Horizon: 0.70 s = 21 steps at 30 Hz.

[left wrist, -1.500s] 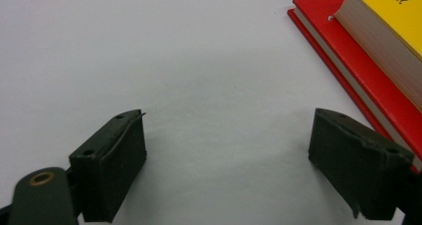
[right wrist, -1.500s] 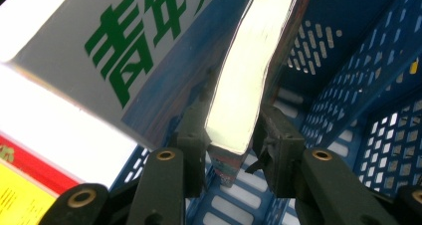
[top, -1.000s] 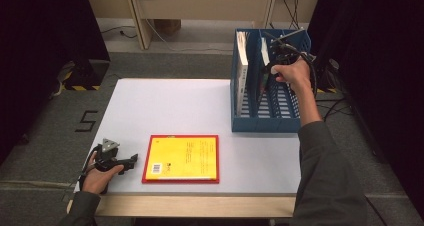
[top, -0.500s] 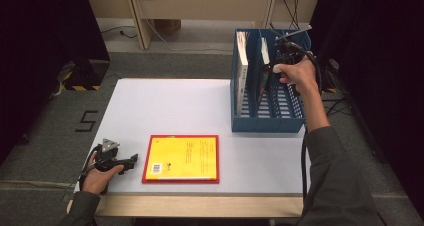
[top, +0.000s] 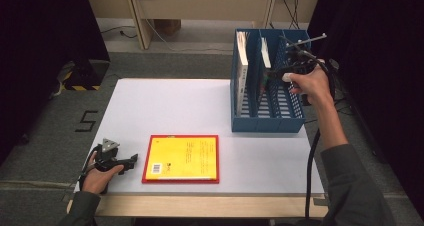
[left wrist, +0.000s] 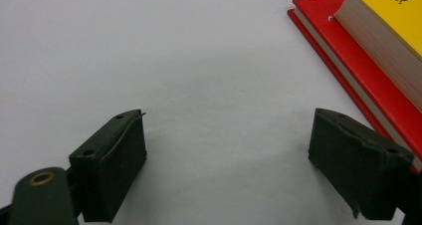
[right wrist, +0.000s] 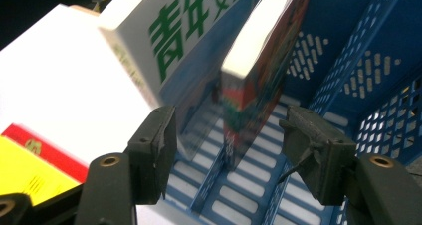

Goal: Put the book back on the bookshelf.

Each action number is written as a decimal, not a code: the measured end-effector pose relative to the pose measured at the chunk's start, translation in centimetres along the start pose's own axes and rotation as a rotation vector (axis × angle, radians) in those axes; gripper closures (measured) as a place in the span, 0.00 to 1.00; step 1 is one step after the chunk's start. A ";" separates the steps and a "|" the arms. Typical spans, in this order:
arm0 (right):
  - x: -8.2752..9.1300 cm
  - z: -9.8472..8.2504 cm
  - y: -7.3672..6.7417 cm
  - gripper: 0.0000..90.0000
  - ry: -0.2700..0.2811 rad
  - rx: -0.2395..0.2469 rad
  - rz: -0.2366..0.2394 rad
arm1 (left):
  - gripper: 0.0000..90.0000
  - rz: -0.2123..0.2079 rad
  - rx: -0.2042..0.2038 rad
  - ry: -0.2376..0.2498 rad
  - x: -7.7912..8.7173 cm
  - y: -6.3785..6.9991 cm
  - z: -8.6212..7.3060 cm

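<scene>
White tabletop under us, blue file rack [top: 267,117] at its far right. Our right gripper [right wrist: 226,135] hangs open astride the upright book [right wrist: 263,60] in the rack's middle slot: stiff, probably light, best pinched across its covers. Since a second ago, this hand has drawn back slightly. Our left gripper [left wrist: 226,163] rests open beside the yellow book [top: 181,158].

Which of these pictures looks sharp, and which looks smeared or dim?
Left gripper view: crisp and evenly lit, soft shadows under the jaws on the white table. Right gripper view: the standing books are smeared by blur, the jaws sharper. High view: bright table, surroundings nearly black.
</scene>
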State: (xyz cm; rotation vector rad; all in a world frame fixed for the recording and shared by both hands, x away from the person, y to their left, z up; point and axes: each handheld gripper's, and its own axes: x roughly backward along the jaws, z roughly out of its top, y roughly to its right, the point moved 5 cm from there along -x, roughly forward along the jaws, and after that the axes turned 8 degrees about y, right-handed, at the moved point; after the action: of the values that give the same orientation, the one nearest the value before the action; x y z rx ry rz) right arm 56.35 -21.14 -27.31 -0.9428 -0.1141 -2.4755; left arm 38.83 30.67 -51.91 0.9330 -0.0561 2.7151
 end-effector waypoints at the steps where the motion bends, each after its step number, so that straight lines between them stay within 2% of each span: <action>1: 0.1 -0.2 -0.2 0.43 0.002 0.005 0.005 | 0.15 0.000 0.000 0.000 0.0 0.0 0.0; 8: 1.2 -2.1 -1.8 0.41 0.048 0.005 0.075 | 0.15 0.000 -0.002 -0.002 0.0 0.0 0.0; 10: 1.3 -2.5 -2.1 0.41 0.047 0.009 0.083 | 0.15 0.000 -0.003 -0.002 0.0 0.0 0.0; 16: 1.1 -5.4 -3.7 0.37 0.052 0.007 0.145 | 0.15 0.000 -0.002 -0.002 0.0 0.0 0.0; 19: 1.0 -6.1 -4.0 0.35 0.059 -0.004 0.156 | 0.15 0.000 -0.002 -0.002 0.0 0.0 0.0; 21: 0.9 -7.2 -4.5 0.32 0.065 -0.006 0.174 | 0.15 0.000 -0.002 -0.002 0.0 0.0 0.0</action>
State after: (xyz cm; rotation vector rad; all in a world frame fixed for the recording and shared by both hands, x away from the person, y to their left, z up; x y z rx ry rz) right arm 49.28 -19.32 -31.80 -0.8369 -0.0028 -2.3440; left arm 38.82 30.70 -51.91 0.9350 -0.0598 2.7135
